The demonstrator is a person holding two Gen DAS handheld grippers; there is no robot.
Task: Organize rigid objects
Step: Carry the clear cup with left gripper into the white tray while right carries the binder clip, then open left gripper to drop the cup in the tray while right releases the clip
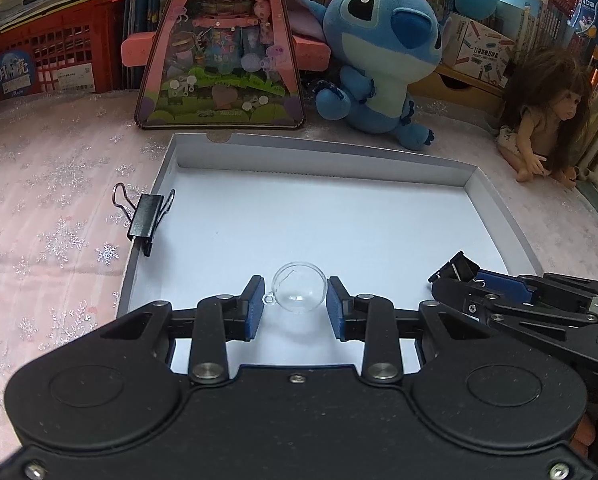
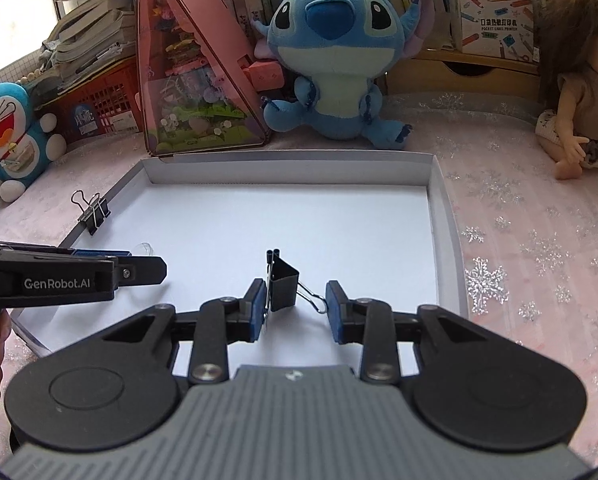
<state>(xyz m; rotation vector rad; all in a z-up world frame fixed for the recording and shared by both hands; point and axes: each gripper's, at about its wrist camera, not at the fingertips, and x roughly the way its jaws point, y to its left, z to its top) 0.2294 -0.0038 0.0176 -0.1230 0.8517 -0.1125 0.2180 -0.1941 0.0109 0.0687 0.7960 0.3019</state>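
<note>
1. L gripper (image 1: 295,306), front edge of the white tray (image 1: 495,220): jaws closed on a clear plastic ball (image 1: 299,293), one blue pad at each side of it. The ball's small loop sticks out toward the left pad. The ball sits low over the tray floor; contact w/ the floor can't be told.

2. R gripper (image 2: 295,308), just beside the L one and nearer the tray's right wall: jaws clamp a black binder clip (image 2: 284,285). The left pad presses the clip body and one wire handle; the right pad meets the other handle, which is splayed out sideways. The clip's fold points away from the camera, so its long axis runs roughly jaw to jaw, w/ the body off-centre toward the left pad.

3. Key relation: each item lies dead ahead between its own gripper's fingertips, over the tray's front half. Neither gripper has to reach; judged next step is release, and the ball may roll once freed.

4. A second binder clip (image 1: 147,216) is clipped onto the tray's left wall, handles up, well apart from both grippers. L gripper is the nearer one.

5. Beyond the tray's far edge, on the pink snowflake cloth of the desk (image 1: 51,208): a pink toy box (image 1: 219,52), a blue plush (image 1: 383,60), and a doll (image 1: 547,120) off the far right corner.
</note>
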